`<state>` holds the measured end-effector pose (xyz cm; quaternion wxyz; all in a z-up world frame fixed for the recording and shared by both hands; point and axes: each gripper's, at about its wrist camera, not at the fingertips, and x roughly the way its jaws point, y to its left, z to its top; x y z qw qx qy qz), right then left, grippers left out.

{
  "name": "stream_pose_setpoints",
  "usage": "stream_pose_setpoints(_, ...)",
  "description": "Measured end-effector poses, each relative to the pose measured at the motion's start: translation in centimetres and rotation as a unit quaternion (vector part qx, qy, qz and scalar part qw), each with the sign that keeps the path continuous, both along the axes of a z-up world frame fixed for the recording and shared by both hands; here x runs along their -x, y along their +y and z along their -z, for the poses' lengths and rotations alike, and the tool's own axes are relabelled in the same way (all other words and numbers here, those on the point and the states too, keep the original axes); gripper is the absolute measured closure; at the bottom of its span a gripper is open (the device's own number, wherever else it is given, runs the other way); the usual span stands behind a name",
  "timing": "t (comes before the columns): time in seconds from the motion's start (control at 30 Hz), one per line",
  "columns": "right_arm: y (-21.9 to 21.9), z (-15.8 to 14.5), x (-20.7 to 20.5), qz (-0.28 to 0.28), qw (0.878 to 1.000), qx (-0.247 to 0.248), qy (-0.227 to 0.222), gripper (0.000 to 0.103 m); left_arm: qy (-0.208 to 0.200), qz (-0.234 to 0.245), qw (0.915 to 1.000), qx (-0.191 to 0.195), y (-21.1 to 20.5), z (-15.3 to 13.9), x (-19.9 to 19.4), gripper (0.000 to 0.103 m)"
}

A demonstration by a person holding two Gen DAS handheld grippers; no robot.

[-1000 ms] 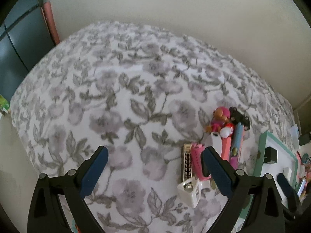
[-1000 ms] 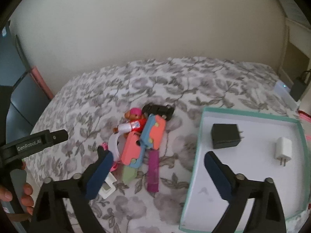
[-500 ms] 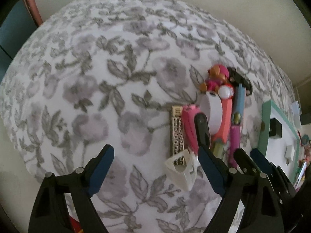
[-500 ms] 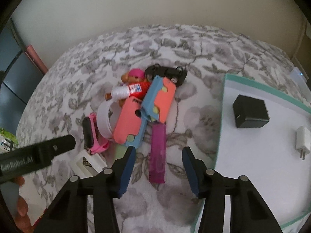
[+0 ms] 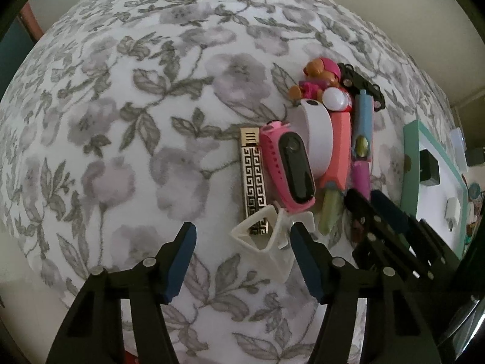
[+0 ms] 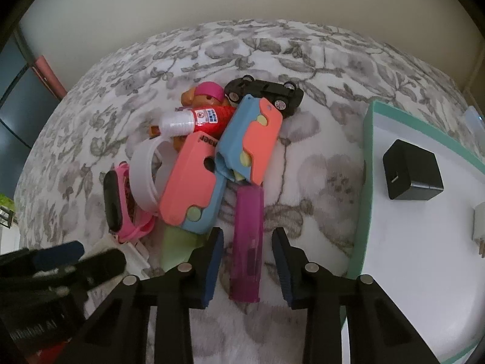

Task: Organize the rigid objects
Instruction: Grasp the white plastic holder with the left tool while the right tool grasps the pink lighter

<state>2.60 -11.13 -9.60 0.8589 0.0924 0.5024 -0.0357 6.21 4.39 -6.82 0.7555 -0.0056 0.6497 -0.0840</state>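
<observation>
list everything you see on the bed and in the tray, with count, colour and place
purple translucent plastic lighter: 1, purple, on the bedspread between the right fingers, not yet pinched
white plastic triangular frame: 1, white, between the left fingers
gold patterned flat bar: 1, gold and black, left edge of the pile
pink wristband with black screen: 1, beside the bar
white plastic ring: 1, white, by the band
coral and blue folding toys: 2, pile centre
red tube with white cap: 1, far side
brown figure in pink hat: 1, far side
black toy car: 1, far end
teal-rimmed white tray: 1, right
black cube charger: 1, in tray
white plug: 1, in tray
left gripper: open, jaws just closing
right gripper: open, jaws just closing
</observation>
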Motion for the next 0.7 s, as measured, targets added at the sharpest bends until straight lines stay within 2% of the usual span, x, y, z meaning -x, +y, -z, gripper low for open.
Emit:
stream_pose_setpoints(0.1, -0.1, 0.0, -0.1, 0.001, 1.0, 0.001, -0.003, 0.069, -0.001, 0.009, 1.0, 0.002, -0.4, 0.1, 0.1, 0.045)
stream_pose_setpoints(0.27, -0.4, 0.0, 0.0, 0.008, 1.0, 0.003, -0.003, 0.081, 0.003, 0.015, 0.9997, 0.017, -1.1, 0.1, 0.4, 0.056)
stream_pose_setpoints(0.33, -0.5, 0.0, 0.2, 0.01, 1.0, -0.005, -0.002, 0.081, 0.001, 0.022, 0.9996, 0.02, -1.7, 0.2, 0.5, 0.062)
stream_pose_setpoints(0.47, -0.4, 0.1, 0.9, 0.007, 1.0, -0.006, 0.003, 0.081, -0.001, 0.025, 0.9996, 0.016, -2.3, 0.0, 0.8, 0.062)
stream_pose_setpoints(0.7, -0.7, 0.3, 2.8, 0.016, 0.999, -0.037, 0.017, 0.081, -0.004, 0.028, 0.9995, 0.013, -2.6, 0.0, 0.6, 0.062)
